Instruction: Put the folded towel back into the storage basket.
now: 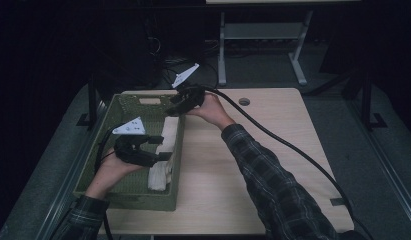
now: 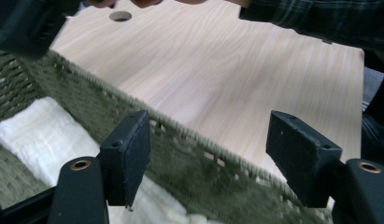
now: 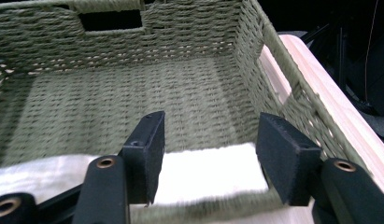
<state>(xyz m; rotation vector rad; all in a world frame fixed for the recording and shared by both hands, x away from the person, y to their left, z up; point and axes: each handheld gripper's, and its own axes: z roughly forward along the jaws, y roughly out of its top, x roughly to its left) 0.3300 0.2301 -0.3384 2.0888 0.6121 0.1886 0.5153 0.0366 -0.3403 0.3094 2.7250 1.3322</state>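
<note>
A soft, light, limp white cloth (image 1: 162, 160) was seen lying along the right wall inside the green woven basket (image 1: 100, 145) on the worktop (image 1: 253, 165), best pinched at an end, while both the left tongs (image 1: 165, 147) and the right tongs (image 1: 173, 111) were held open and empty above it.

Both sleeves (image 1: 273, 185) are a dark plaid flannel, cuffed at the wrists. The left gripper (image 1: 163, 156) and the right gripper (image 1: 170, 111) are black, each topped by a pale grey three-cornered plate (image 1: 130, 126) with small dark marks. A thick black cable (image 1: 293, 147) trails from the right one. The jaws are flat black blocks with small screw holes, pinned on brass-coloured rivets (image 3: 106, 162).
</note>
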